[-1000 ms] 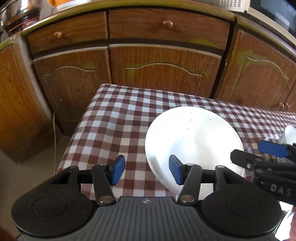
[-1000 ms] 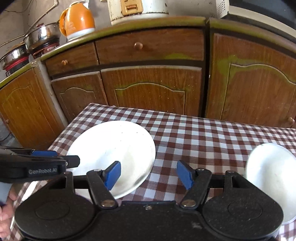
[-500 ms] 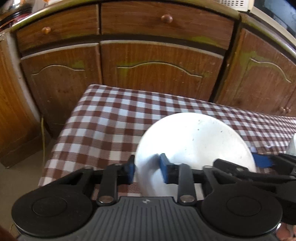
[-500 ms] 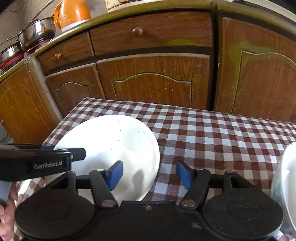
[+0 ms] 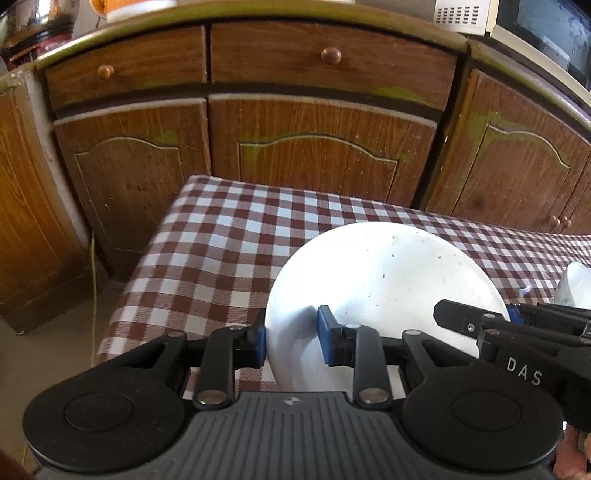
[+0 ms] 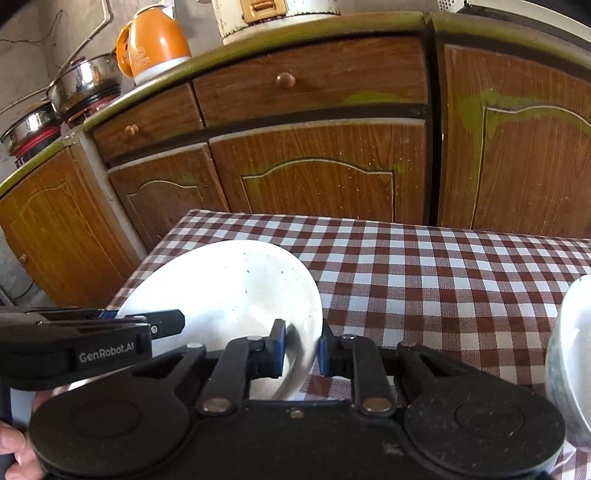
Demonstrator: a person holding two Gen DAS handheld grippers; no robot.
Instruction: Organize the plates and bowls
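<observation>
A large white plate [image 5: 388,288] is over the checked tablecloth [image 5: 229,236]. My left gripper [image 5: 291,338] is shut on the plate's near left rim. My right gripper [image 6: 301,349] is shut on the plate's [image 6: 229,288] right rim. Each gripper shows in the other's view, the right one [image 5: 517,332] at the plate's right and the left one [image 6: 92,332] at its left. A white bowl [image 6: 569,354] stands on the cloth at the far right, and its edge shows in the left wrist view [image 5: 576,284].
Brown wooden cabinets [image 5: 317,147] stand close behind the table. On the counter are an orange kettle [image 6: 155,44], steel pots [image 6: 85,85] and a white cooker [image 6: 273,14]. The table's left edge [image 5: 147,251] drops to the floor.
Both grippers closed on the plate's rim, the left first, then the right. The plate now looks tilted and lifted slightly toward me.
</observation>
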